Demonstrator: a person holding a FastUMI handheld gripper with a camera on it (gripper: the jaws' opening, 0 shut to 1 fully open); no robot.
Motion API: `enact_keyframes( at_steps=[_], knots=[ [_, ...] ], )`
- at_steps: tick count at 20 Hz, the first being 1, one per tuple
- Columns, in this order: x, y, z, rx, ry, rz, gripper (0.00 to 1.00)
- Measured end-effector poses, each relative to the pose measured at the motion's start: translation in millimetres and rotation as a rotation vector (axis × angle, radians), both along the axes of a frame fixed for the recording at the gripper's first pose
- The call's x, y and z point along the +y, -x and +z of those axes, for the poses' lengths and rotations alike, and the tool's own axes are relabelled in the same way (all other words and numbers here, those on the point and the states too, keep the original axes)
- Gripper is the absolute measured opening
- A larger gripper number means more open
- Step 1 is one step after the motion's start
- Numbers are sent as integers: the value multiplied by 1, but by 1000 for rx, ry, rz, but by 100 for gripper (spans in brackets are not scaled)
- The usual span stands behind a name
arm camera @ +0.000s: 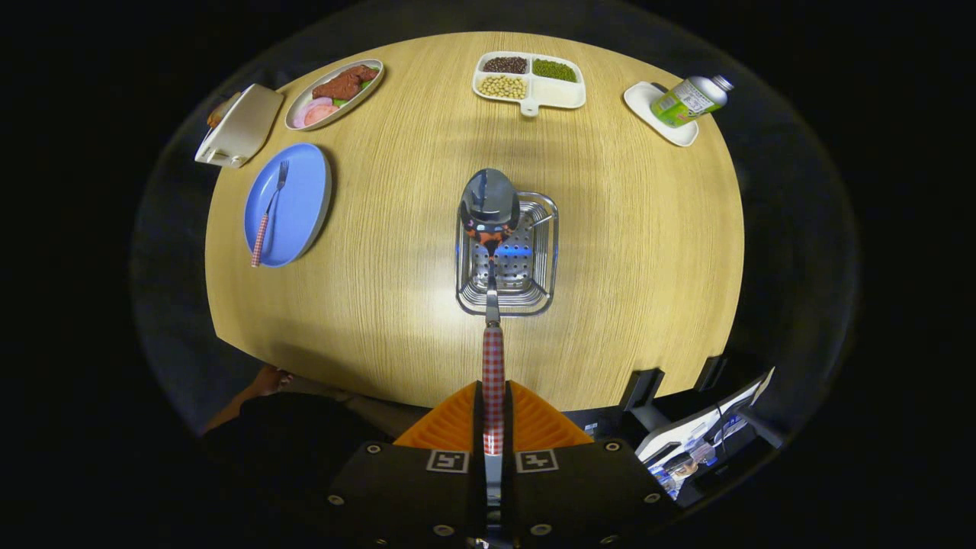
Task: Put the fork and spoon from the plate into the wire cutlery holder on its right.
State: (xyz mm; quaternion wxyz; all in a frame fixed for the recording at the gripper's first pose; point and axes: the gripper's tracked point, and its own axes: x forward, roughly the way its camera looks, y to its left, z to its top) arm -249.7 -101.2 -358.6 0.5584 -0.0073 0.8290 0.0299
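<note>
My gripper (493,415) pinches the spoon (490,229) by its checked handle, bowl held over the wire holder (543,259) and hiding part of its rim. The fork (270,213) lies on the blue plate (305,191), left of the holder.

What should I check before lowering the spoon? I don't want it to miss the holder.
1. Claw shut on the spoon's checked handle: ok.
2. Spoon bowl over the wire cutlery holder: ok.
3. Spoon inside the holder or above it: cannot tell.
4. Holder upright on the table: ok.
5. Fork on the blue plate, not yet moved: ok.
</note>
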Motion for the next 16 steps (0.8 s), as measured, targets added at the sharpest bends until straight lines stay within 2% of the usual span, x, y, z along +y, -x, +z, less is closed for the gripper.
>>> enact_keyframes(
  at_steps=[12,16],
  knots=[
    [-21,3,-12,310,-44,92,8],
    [-30,1,-19,387,8,156,9]
  ],
)
